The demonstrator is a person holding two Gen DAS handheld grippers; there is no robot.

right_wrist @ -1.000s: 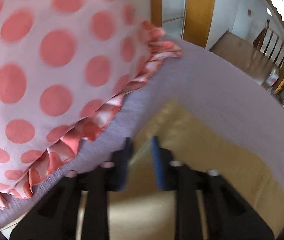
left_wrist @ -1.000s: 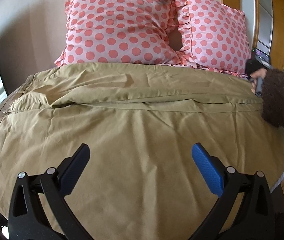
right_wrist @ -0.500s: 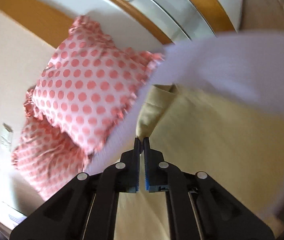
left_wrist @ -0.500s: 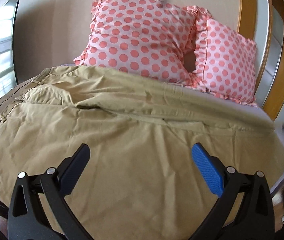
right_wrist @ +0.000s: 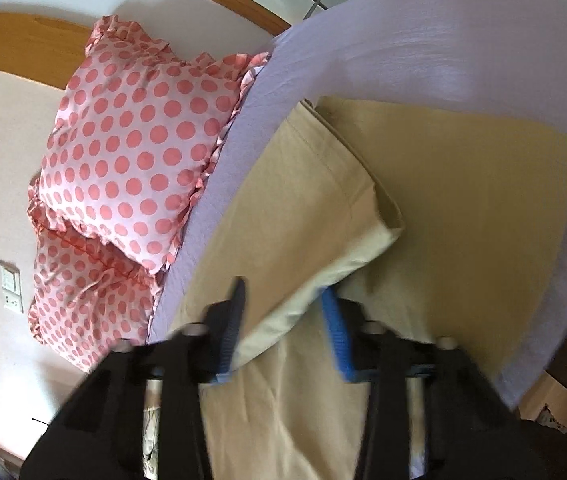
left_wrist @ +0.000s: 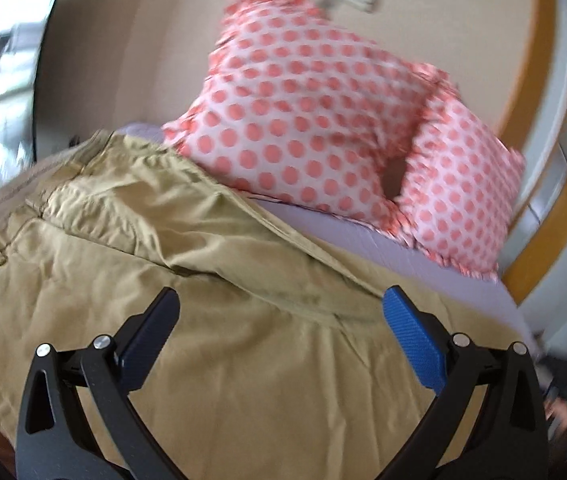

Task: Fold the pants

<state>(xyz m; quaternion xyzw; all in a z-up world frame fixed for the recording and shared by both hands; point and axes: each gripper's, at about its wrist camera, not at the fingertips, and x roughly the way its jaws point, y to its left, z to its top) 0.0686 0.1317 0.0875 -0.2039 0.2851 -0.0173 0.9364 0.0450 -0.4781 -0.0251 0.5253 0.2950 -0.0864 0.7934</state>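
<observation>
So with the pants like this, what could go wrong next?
1. The right hand-held gripper is open around the lifted pant leg cuff; the leg could drop unaligned.
2. The left hand-held gripper hovers open above the khaki pants, pinning nothing; they may slide on the lavender sheet.

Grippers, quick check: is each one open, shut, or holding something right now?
Left gripper: open, above the khaki pants, holding nothing.
Right gripper: open, with the pant leg hem between its fingers, not clamped.
</observation>
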